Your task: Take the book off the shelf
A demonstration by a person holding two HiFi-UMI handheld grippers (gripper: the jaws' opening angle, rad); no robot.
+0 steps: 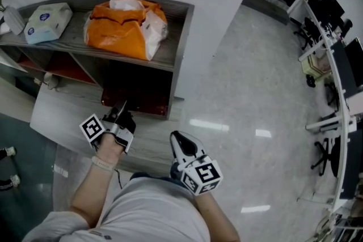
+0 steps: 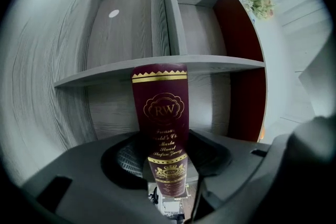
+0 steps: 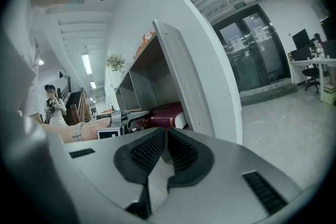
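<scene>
- Your book (image 2: 160,113) lies flat in the lower right compartment of the shelf (image 1: 177,73), close against the shelf's side panel.
- Its long axis runs sideways, along the front edge of the shelf. The spine faces straight out at you.
- In the right gripper view, the end nearest the side panel shows the white page block.
- It's a deep maroon volume with a toothed gold band near one end of the spine. A gold scalloped emblem reads "RW", there are lines of gold script below it, and a small crest sits under a second gold band.
- Your left gripper (image 1: 121,110) is rolled onto its side and pointed level into that compartment. Its jaws stand apart with the spine between them.
- The pads sit close on either face of the book, but I can't see them pressing on it.
- Your right gripper (image 3: 165,134) hangs back outside the shelf with its jaws pressed together at the tips and nothing between them.
- On top of the shelf sit an orange bag (image 1: 122,28) and a tissue pack (image 1: 48,22), well apart from the book.
</scene>
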